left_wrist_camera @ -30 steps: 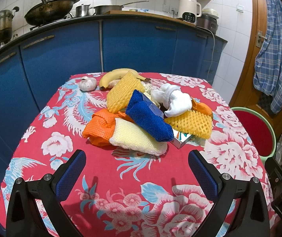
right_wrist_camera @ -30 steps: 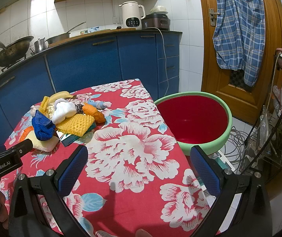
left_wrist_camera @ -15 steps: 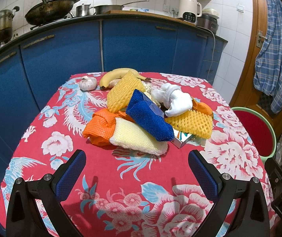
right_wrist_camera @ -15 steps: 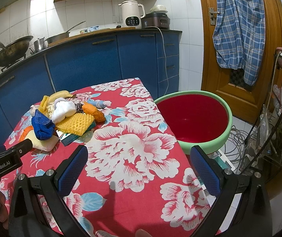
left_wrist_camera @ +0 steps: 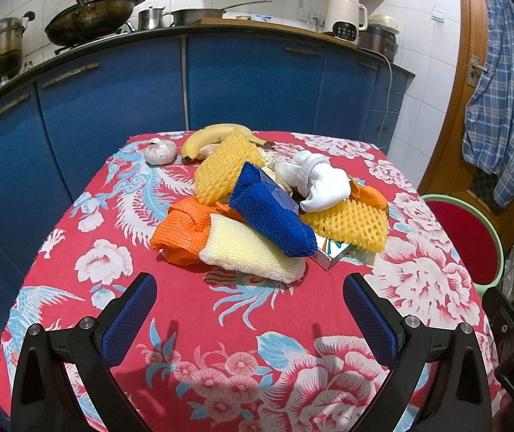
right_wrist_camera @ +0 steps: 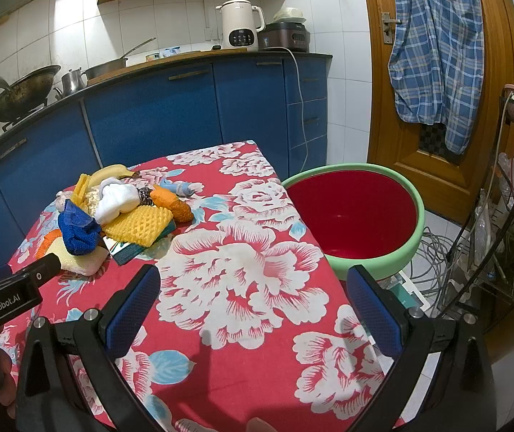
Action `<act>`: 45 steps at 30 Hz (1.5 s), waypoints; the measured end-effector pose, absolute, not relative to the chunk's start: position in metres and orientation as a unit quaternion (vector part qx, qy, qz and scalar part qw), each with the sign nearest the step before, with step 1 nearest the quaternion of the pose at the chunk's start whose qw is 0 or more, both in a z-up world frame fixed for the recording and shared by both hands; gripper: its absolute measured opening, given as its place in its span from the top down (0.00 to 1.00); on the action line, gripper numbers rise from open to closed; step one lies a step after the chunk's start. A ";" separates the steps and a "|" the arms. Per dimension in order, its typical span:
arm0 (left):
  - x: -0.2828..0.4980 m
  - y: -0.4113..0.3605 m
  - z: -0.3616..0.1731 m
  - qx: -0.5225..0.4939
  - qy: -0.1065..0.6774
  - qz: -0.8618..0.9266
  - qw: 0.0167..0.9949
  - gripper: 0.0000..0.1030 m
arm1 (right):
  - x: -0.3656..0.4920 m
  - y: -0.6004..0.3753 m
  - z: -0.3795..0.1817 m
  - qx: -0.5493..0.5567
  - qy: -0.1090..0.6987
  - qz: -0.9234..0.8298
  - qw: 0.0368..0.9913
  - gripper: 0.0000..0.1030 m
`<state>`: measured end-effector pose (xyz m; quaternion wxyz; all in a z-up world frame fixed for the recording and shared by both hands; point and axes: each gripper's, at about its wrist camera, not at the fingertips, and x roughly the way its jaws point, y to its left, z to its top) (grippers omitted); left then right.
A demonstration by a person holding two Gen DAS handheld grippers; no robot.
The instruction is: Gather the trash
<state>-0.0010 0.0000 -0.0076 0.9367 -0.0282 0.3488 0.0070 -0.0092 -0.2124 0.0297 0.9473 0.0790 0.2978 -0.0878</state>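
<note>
left gripper (left_wrist_camera: 249,298) jaws wide apart, empty, aimed at trash pile (left_wrist_camera: 267,208) mid-table, prob lining up w/ cream foam net (left_wrist_camera: 249,252). right gripper (right_wrist_camera: 253,298) also agape, empty, near red basin (right_wrist_camera: 354,212) beside table edge for drops.

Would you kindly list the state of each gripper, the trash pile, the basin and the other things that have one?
left gripper: open, empty, short of the pile.
right gripper: open, empty, above the tablecloth.
foam-net trash pile: heaped on the table, untouched.
banana: unpeeled, lying behind the pile.
garlic bulb: whole, apart from the pile.
basin: upright beside the table, empty.
door: closed.
</note>
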 end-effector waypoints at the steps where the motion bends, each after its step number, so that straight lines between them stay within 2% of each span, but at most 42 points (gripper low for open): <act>1: -0.001 0.000 -0.008 -0.028 0.349 0.007 0.937 0.01 | -0.009 -0.211 0.028 0.079 0.298 -0.088 0.947 0.01; 13: 0.000 0.006 -0.010 -0.022 0.349 0.011 0.937 0.00 | -0.010 -0.213 0.028 0.078 0.300 -0.084 0.947 0.01; 23: 0.021 0.021 -0.006 -0.023 0.360 0.029 0.932 0.00 | 0.023 -0.200 0.029 0.073 0.323 -0.043 0.942 0.01; 45: 0.132 0.046 0.004 -0.036 0.399 0.033 0.916 0.01 | 0.105 -0.193 0.044 0.070 0.364 0.019 0.929 0.01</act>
